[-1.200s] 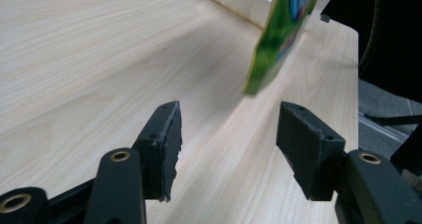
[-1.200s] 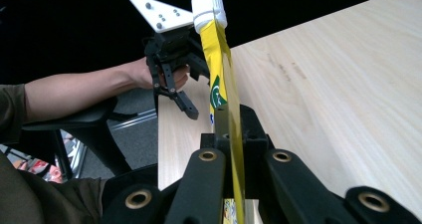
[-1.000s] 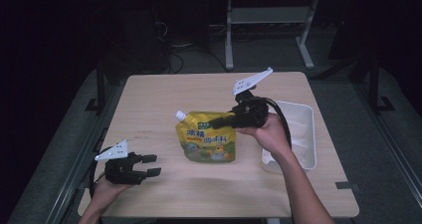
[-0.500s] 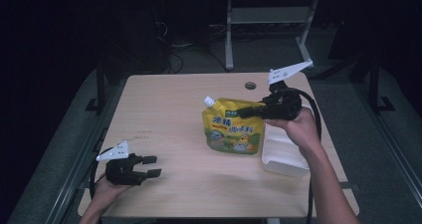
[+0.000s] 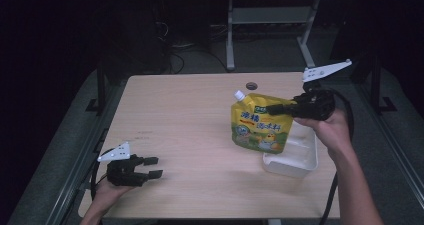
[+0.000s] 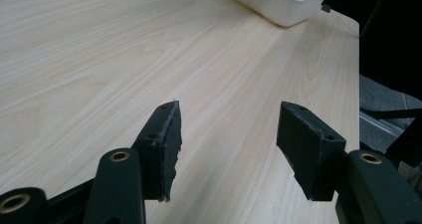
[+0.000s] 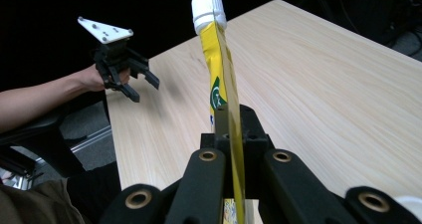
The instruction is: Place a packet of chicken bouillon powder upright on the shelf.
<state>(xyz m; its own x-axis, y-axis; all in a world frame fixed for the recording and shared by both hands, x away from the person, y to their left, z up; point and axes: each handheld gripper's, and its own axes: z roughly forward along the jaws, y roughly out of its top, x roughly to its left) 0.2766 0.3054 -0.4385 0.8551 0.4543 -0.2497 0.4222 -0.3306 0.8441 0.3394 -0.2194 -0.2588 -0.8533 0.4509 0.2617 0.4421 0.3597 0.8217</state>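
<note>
Now | yellow pouch (image 5: 259,127) | pinched edge-on in right claw (image 5: 276,108) | above white tray (image 5: 300,157)

The spouted pouch (image 5: 260,126) is bright yellow with a white screw cap, a green band near its top, white lettering and small cartoon prints low on its face. The tray (image 5: 295,157) is plain white. The desk (image 5: 190,120) is pale wood with fine straight grain. Both the left gripper (image 5: 152,167) and the right gripper (image 5: 272,108) are matte black, each topped by a light grey plate; brass-coloured rivets dot their jaws.
</note>
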